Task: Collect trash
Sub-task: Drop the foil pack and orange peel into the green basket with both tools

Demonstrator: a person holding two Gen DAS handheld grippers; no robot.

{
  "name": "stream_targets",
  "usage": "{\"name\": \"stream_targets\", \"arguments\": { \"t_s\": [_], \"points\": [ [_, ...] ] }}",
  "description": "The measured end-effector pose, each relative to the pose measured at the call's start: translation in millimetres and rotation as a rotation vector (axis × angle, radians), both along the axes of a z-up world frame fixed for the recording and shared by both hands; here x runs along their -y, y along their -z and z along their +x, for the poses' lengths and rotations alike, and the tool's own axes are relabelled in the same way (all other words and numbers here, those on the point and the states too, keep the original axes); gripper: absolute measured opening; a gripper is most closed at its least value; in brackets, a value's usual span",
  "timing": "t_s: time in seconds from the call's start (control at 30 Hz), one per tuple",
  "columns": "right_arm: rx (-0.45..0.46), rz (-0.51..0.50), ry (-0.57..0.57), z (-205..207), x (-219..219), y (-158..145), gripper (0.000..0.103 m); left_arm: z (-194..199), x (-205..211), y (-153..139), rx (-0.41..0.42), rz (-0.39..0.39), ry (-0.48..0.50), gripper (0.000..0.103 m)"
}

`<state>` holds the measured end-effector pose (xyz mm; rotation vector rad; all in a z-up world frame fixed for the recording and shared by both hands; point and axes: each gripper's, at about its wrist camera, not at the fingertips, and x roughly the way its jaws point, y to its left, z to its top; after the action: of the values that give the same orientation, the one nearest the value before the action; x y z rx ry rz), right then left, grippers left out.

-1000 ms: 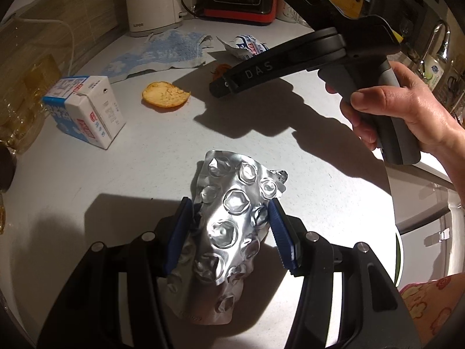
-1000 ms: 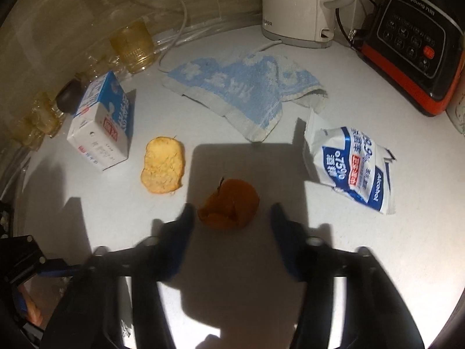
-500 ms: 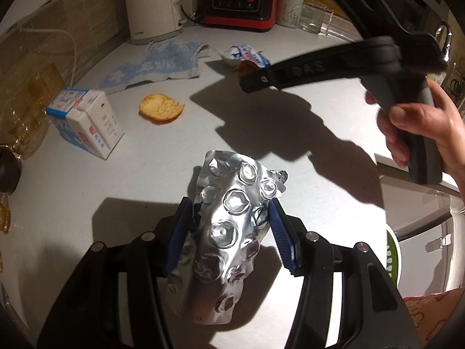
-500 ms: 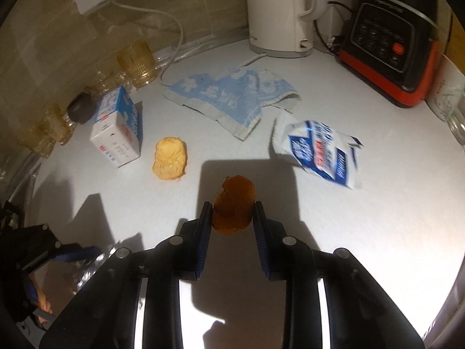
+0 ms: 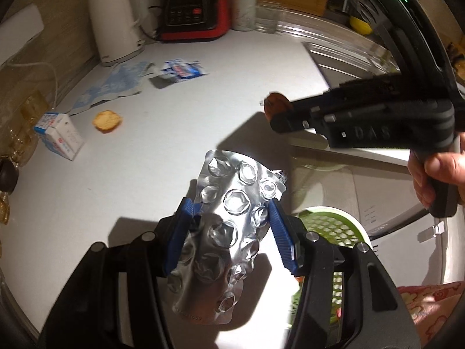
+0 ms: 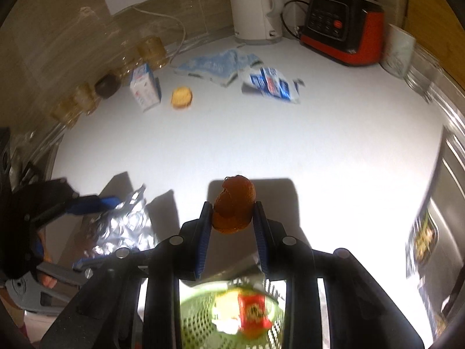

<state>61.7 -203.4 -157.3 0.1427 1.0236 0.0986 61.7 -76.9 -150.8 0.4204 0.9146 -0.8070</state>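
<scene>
My left gripper (image 5: 231, 221) is shut on a crumpled silver blister pack (image 5: 223, 229) and holds it above the counter's front edge. My right gripper (image 6: 231, 212) is shut on an orange peel (image 6: 234, 206), lifted above the counter. A green perforated bin (image 6: 200, 317) sits below the counter edge, under the right gripper, with a red wrapper (image 6: 254, 315) inside. It also shows in the left wrist view (image 5: 334, 226). The peel shows at the right gripper's tip in the left wrist view (image 5: 276, 106).
On the white counter (image 6: 290, 145) lie a biscuit (image 6: 181, 97), a small milk carton (image 6: 145, 87), a blue cloth (image 6: 212, 64) and a blue-white wipes packet (image 6: 271, 84). A white kettle (image 6: 255, 5), a red-black appliance (image 6: 343, 20) and glasses (image 6: 151, 49) stand at the back.
My right gripper closed on the orange peel, lifted it and carried it back toward the front edge over the green bin. My left gripper, still holding the blister pack, also drew back toward the bin.
</scene>
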Motion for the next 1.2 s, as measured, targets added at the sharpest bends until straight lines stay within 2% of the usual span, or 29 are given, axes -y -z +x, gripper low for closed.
{"name": "stream_targets", "arguments": {
  "t_s": [0.33, 0.6, 0.8, 1.1, 1.13, 1.2],
  "points": [
    [-0.057, 0.015, -0.012, -111.3, 20.6, 15.5, 0.029, -93.4, 36.2, 8.0, -0.015, 0.008, 0.035, 0.053],
    [-0.110, 0.026, -0.019, -169.8, 35.1, 36.5, 0.029, -149.6, 57.1, 31.8, -0.061, 0.029, 0.040, 0.053],
    [-0.130, 0.026, -0.026, -190.0, 40.0, 42.1, 0.029, -166.1, 63.8, 55.7, -0.110, 0.045, 0.030, 0.053],
    [-0.147, 0.024, -0.034, -197.4, 45.4, 46.3, 0.029, -173.1, 67.9, 88.2, -0.197, 0.082, 0.038, 0.054],
    [-0.148, 0.026, -0.034, -198.2, 45.6, 46.8, 0.029, -173.1, 68.4, 90.6, -0.210, 0.083, 0.043, 0.056],
    [-0.149, 0.027, -0.035, -198.0, 45.2, 46.9, 0.029, -173.2, 69.6, 96.0, -0.220, 0.093, 0.038, 0.066]
  ]
}}
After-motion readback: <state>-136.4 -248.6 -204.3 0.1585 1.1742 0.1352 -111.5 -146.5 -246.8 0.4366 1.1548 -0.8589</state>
